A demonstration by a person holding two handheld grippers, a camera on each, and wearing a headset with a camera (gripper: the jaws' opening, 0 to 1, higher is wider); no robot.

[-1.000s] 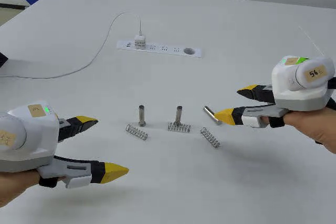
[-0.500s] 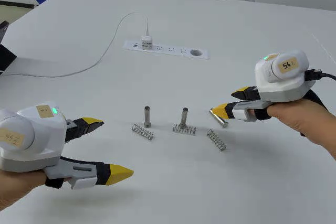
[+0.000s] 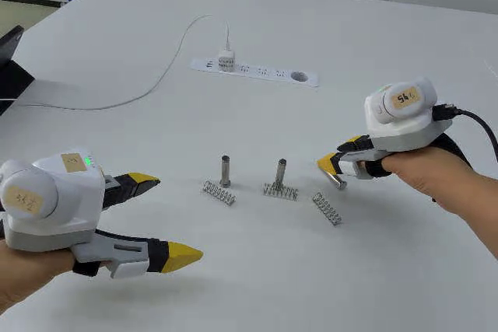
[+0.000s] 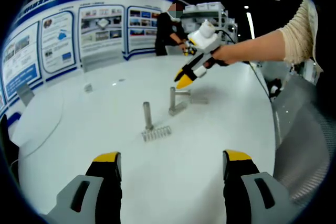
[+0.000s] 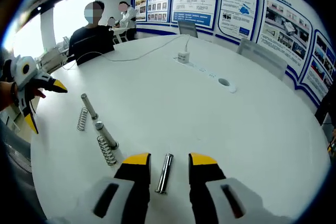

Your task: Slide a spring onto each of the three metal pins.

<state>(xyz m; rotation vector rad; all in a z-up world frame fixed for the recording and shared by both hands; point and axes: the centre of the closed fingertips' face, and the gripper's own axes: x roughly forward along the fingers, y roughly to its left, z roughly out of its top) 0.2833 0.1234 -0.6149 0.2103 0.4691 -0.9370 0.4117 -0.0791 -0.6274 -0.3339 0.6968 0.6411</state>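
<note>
Three small grey metal pins and three coiled steel wire springs are on the white table (image 3: pixel 117 60), and no spring is on a pin yet. The middle upright pin (image 3: pixel 281 172) stands on its end, and I use it as the reference for all places. One spring (image 3: pixel 280 191) lies just at the foot of this pin, on the side towards the person; I cannot tell if it touches. To the left of the middle pin stands the second upright pin (image 3: pixel 225 170), with another spring (image 3: pixel 219 193) lying just beside its foot. To the right of the middle pin, the third pin (image 5: pixel 164 173) lies flat on the table, and the third spring (image 3: pixel 327 208) lies near it, a little closer to the person. The right gripper (image 5: pixel 169 161), with its yellow tips, is also to the right of the middle pin and low over the table. Its jaws are parted and stand on both sides of the lying pin, with a gap on each side, so it grasps nothing. The left gripper (image 3: pixel 167 217) is well apart from the middle pin, to the left and closer to the person. Its jaws are spread wide and it holds nothing. Behind the middle pin, far from the person, a long white power strip (image 3: pixel 255 71) lies with a white plug (image 3: pixel 226 58) in it.
</note>
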